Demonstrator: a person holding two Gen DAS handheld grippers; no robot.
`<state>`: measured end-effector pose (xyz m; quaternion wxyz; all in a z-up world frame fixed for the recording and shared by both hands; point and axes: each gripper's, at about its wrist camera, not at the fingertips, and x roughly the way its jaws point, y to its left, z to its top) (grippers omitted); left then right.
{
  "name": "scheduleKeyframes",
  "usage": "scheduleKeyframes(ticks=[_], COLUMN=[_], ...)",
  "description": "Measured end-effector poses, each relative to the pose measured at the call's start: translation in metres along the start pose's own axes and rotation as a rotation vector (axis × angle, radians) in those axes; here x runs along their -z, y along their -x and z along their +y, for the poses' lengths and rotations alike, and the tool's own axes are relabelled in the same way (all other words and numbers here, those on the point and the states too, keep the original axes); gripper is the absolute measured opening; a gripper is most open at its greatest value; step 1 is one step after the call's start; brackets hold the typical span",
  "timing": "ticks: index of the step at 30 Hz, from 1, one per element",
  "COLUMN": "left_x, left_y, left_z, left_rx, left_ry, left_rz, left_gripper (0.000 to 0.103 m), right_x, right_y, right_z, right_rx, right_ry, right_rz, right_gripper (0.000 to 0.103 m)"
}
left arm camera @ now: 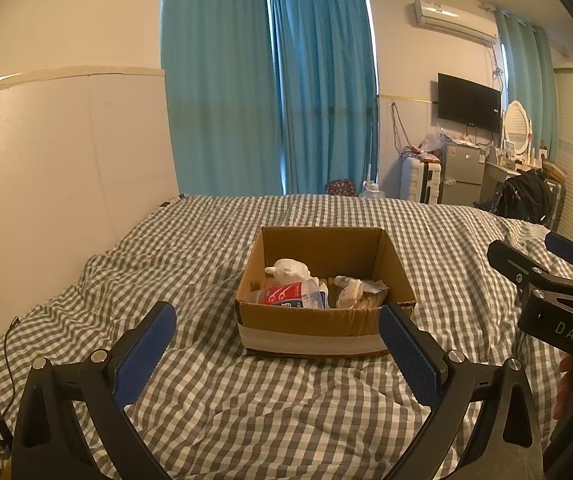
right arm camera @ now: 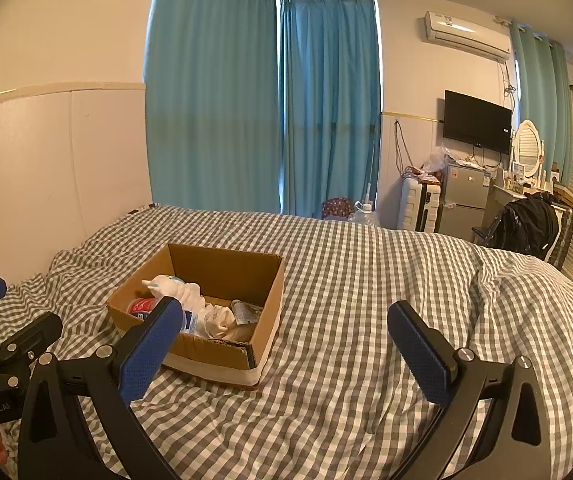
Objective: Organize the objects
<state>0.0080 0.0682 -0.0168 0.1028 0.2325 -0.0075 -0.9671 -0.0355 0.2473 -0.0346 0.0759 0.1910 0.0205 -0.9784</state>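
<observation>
Left wrist view has my left gripper [left arm camera: 277, 354] spread wide with nothing between the blue pads, just hanging over the grey-and-white checked bedspread [left arm camera: 246, 408]. Straight ahead of it sits the cardboard box [left arm camera: 314, 322], open on top, with a band of pale tape around its lower front. Inside there's a white plush toy [left arm camera: 288, 269] toward the back left, a clear bottle with a red and blue label [left arm camera: 290, 295] lying on its side in front of it, and some crumpled white stuff plus a wrinkly packet [left arm camera: 360, 290] on the right half; can't really tell what the packet is. My right gripper pokes in at the right edge of that view, off to the side of the box and not touching it. From the right wrist camera, my right gripper [right arm camera: 284, 350] is also wide open and holding nothing, and the box sits ahead and to the left, partly hidden behind the left finger [right arm camera: 150, 354]. Nothing else is lying on the bedspread near the box. Behind the bed there are teal curtains [right arm camera: 262, 120], a wall TV [right arm camera: 477, 121] and an air conditioner [right arm camera: 466, 34].
</observation>
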Motion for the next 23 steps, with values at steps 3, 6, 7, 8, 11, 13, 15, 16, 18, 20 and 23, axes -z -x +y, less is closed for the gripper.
scheduleKeyframes(ticks=[3, 6, 7, 8, 11, 13, 15, 16, 18, 20, 23], left_x=[-0.0002, -0.0001, 0.0001, 0.0000, -0.0001, 0.0002, 0.0003, 0.0006, 0.0013, 0.0013, 0.0017], left_y=[0.0000, -0.0002, -0.0001, -0.0002, -0.0007, -0.0010, -0.0019, -0.0022, -0.0027, -0.0028, -0.0023], left_z=[0.0004, 0.0009, 0.0007, 0.0007, 0.0001, 0.0000, 0.0001, 0.0001, 0.0002, 0.0002, -0.0004], left_rx=[-0.001, 0.002, 0.005, 0.007, 0.005, 0.006, 0.004, 0.003, 0.004, 0.004, 0.007], left_ry=[0.000, 0.002, 0.002, 0.001, -0.001, -0.002, -0.002, -0.002, -0.001, -0.001, -0.001], left_rz=[0.002, 0.006, 0.008, 0.009, 0.008, 0.010, 0.013, 0.015, 0.018, 0.017, 0.012], left_gripper=[0.103, 0.103, 0.103, 0.103, 0.103, 0.103, 0.103, 0.103, 0.103, 0.103, 0.103], right_x=[0.0003, 0.0006, 0.0005, 0.0005, 0.0007, 0.0007, 0.0007, 0.0007, 0.0012, 0.0020, 0.0030], right_y=[-0.0006, -0.0006, -0.0005, -0.0005, -0.0007, -0.0008, -0.0008, -0.0009, -0.0011, -0.0017, -0.0022], right_z=[0.0010, 0.0012, 0.0012, 0.0013, 0.0015, 0.0017, 0.0017, 0.0016, 0.0016, 0.0019, 0.0028], right_rx=[0.002, 0.002, 0.002, 0.002, 0.001, 0.002, 0.002, 0.001, 0.001, 0.001, -0.001], right_ry=[-0.002, -0.002, -0.001, -0.001, -0.002, -0.002, -0.003, -0.003, -0.004, -0.005, -0.004], right_rz=[0.000, 0.000, 0.000, 0.000, -0.001, 0.000, 0.000, 0.001, 0.003, 0.004, 0.005], right_gripper=[0.103, 0.103, 0.103, 0.103, 0.103, 0.103, 0.103, 0.103, 0.103, 0.103, 0.103])
